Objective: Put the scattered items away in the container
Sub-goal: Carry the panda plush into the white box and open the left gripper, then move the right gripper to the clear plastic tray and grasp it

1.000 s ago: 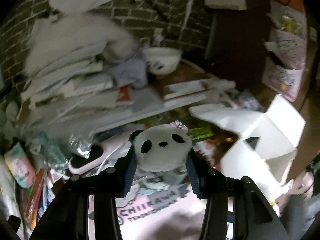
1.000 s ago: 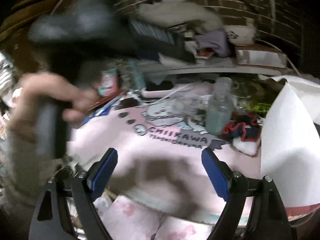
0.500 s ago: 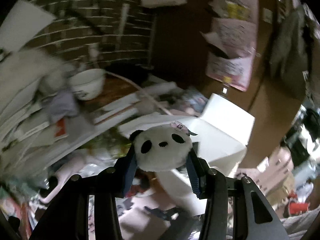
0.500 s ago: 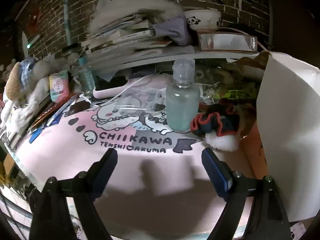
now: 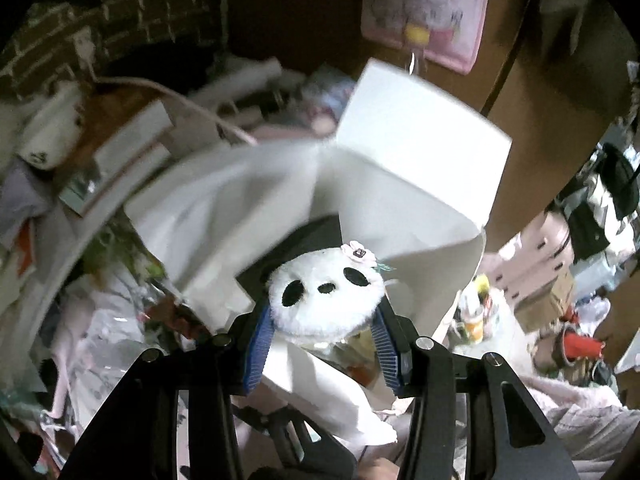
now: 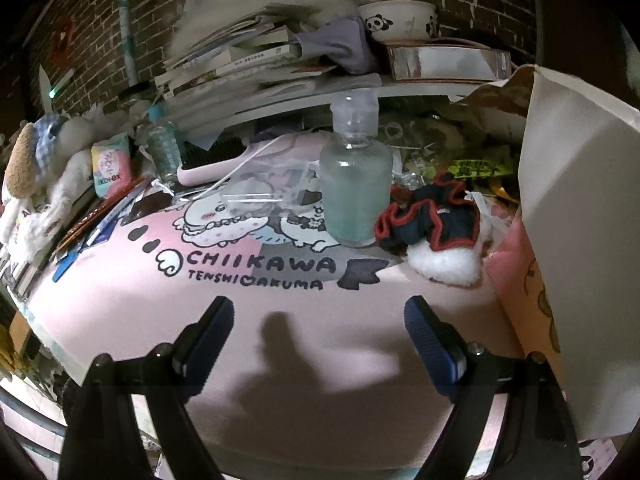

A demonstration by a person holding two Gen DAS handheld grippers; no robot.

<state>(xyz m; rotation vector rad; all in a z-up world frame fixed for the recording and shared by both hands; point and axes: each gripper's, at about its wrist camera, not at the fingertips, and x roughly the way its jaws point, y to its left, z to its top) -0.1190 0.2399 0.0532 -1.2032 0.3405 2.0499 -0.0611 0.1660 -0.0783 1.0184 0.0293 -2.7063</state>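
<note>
Panda toy over the box, bottle waiting on the table

Our left gripper (image 5: 320, 332) clamps the panda toy (image 5: 326, 294) above the white box (image 5: 400, 168); our right gripper (image 6: 318, 340) gapes empty near the bottle (image 6: 355, 184) standing on the table (image 6: 120, 300).

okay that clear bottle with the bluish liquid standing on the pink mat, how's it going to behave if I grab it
The bottle looks mostly full, so probably heavy for its size. It stands tall and narrow on the soft mat, so a push up high may tip it. Its smooth wall could be slippery.
</note>
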